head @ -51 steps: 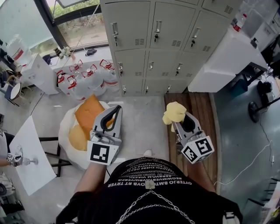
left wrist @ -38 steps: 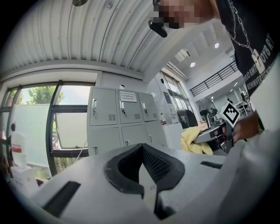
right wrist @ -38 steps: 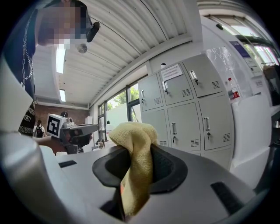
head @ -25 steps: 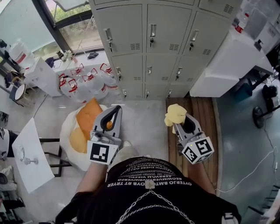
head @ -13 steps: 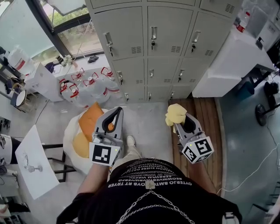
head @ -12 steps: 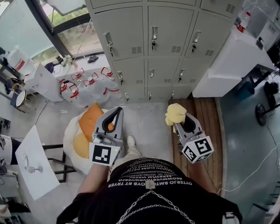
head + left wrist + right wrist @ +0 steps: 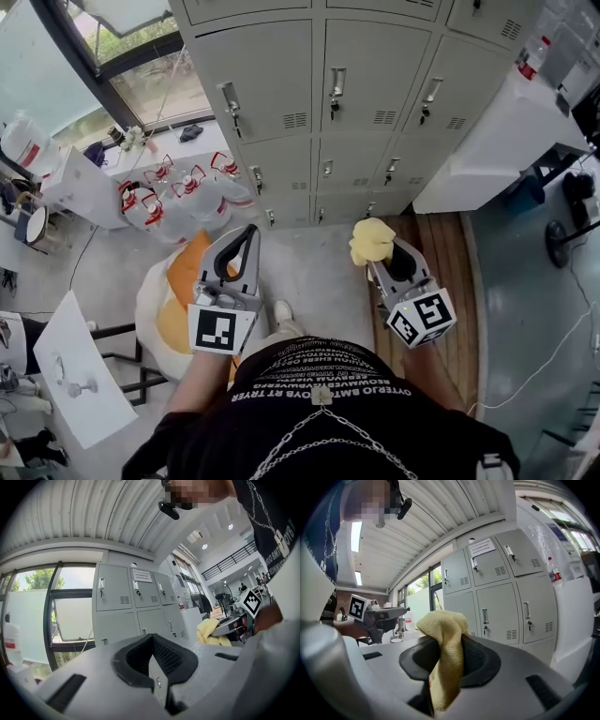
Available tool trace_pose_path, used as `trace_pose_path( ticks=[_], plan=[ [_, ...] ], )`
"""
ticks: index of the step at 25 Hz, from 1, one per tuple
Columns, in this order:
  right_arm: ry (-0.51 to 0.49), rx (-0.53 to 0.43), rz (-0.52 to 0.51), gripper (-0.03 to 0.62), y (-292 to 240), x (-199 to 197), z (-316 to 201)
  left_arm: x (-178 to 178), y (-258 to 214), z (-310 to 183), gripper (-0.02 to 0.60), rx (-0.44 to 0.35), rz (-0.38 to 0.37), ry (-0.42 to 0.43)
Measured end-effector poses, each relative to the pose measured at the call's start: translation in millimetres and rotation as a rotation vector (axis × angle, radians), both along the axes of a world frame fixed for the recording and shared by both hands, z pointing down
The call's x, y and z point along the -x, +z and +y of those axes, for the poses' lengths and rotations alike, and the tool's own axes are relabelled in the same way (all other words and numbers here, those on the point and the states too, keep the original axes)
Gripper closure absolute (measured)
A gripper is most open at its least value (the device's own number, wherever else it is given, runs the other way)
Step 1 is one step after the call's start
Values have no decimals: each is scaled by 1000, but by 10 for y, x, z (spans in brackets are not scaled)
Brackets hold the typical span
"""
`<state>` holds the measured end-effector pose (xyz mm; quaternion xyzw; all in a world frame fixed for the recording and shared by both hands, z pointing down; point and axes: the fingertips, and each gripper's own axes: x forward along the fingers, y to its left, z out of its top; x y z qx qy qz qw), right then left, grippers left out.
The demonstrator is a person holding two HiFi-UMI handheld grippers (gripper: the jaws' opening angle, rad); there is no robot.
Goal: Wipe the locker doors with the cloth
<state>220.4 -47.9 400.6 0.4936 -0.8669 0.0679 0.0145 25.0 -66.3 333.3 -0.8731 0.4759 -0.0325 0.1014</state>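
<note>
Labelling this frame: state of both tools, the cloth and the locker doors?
left tool: jaws together, empty.
right tool: shut on the cloth.
cloth: bunched, pinched in the right tool, clear of the lockers.
locker doors: all visible ones shut.

Bright, even daylight from the tall glass window (image 7: 155, 80) beyond and left of the left jaws. Head view sharp, shadows faint. Both gripper views: strong fisheye, black vignette corners, grey steel locker doors (image 7: 501, 602) bow toward the edges. Clipped highlight: white ceiling strip light (image 7: 355, 536). In the right jaws the pale yellow terry cloth (image 7: 445, 644) is crisp; jaw bodies nearest the lens go soft.
</note>
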Motion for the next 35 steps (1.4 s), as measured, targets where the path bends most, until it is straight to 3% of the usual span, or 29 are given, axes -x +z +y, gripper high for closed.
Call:
trace_pose_path(
  ticks=[23,35],
  plan=[
    [11,39,34,485,41,676,-1135,663,194,-1167,575,53,14,20],
    [15,15,50,484,-47,1182,-1608,1129,162,-1660,575,29,18,40]
  ],
)
